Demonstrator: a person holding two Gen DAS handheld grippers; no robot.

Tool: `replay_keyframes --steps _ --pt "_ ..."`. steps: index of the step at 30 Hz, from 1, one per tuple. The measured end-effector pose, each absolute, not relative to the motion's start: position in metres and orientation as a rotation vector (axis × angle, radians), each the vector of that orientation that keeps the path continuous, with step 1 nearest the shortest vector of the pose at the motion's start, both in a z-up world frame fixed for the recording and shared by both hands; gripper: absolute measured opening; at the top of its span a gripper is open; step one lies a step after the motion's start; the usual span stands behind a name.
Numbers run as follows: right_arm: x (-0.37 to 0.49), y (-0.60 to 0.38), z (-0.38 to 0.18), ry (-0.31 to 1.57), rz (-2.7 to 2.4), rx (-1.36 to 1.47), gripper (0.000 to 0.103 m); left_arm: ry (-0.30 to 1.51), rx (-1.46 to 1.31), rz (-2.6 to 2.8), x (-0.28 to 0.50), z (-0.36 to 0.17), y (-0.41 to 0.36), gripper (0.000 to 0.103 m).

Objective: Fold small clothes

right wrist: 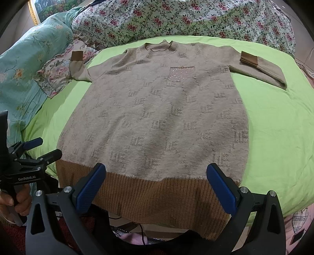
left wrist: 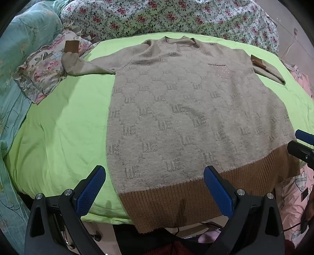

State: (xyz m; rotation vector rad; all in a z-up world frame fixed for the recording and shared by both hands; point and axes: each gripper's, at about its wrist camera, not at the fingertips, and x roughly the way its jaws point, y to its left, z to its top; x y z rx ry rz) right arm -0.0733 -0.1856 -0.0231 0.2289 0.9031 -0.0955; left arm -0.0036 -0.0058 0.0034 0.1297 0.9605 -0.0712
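A beige knit sweater with a brown ribbed hem lies flat, front up, on a lime green sheet. The hem hangs over the near edge. Both sleeves bend upward, showing brown cuffs. A sparkly pocket sits on the chest. My left gripper is open just above the hem's left part, gripping nothing. Over the hem's right part my right gripper is open too, nothing between its blue pads. Each gripper shows at the other view's edge.
A floral frilled pillow lies under the left sleeve. A teal quilt and a flowered duvet border the sheet at left and back. A hand holds the left gripper's handle. Cables and pink fabric lie below the near edge.
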Motion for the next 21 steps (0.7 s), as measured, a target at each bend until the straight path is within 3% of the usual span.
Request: replay_keyframes --steps 21 --pt "-0.0745 -0.1887 -0.0190 0.894 -0.103 0.233 0.102 0.957 0.128 -0.075 -0.0030 0.0034 -0.0076 0.100"
